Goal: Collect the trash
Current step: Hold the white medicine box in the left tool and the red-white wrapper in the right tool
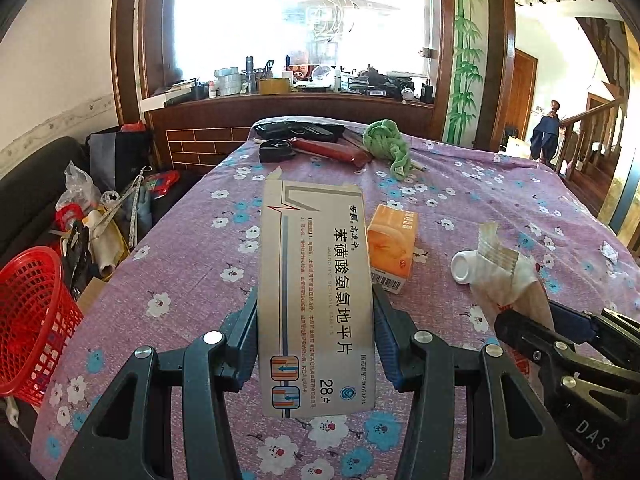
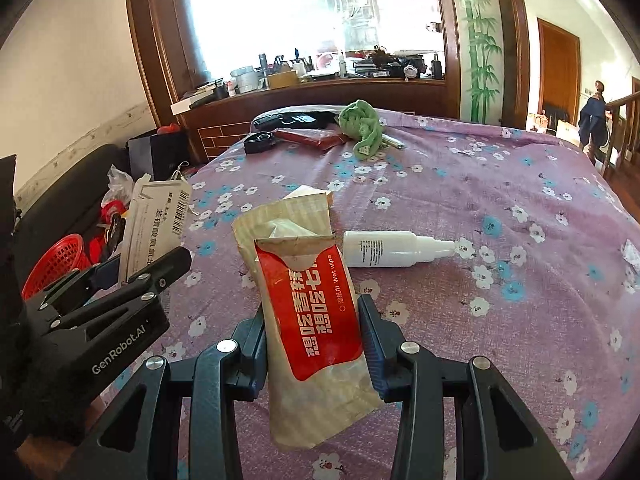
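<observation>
Bed under purple floral cotton sheet fills foreground. Beyond bed's far edge, dark wooden ledge with brick-pattern panel, cluttered with small items. Above it, large wood-framed window, daylight blown out white. Painted green bamboo panel right of window. Plain white wall left, black sofa below. Wooden stair railing and brown door at right.

Matt cardboard medicine box, crinkled glossy wet-wipe packet, floral cloth bedspread.
</observation>
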`<state>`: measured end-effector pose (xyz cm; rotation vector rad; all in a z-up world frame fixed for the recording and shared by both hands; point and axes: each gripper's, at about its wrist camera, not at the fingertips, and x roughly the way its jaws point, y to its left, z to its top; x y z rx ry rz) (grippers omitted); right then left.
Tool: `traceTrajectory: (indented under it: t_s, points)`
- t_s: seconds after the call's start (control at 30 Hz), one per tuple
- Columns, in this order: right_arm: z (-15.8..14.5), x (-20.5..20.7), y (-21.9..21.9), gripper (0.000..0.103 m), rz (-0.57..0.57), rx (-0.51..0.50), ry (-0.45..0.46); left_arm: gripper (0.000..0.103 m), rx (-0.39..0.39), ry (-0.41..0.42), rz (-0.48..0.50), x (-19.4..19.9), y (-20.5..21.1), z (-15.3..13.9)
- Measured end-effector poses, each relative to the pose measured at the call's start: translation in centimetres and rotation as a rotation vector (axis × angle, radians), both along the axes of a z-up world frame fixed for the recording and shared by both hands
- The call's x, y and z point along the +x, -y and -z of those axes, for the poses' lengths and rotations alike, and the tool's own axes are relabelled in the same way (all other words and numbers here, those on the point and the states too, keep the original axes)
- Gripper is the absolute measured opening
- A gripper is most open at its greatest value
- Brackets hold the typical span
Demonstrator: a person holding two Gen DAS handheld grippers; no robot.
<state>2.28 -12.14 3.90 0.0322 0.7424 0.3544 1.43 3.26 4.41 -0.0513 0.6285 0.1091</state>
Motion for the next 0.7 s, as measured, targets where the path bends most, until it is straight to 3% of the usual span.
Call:
traceTrajectory:
  t_s: [0.7]
  points:
    - [0.06, 0.12, -0.11, 0.044, -0.001, 0.002, -0.009, 0.049, 0.051, 0.023, -0.012, -0.41, 0.56, -0.42]
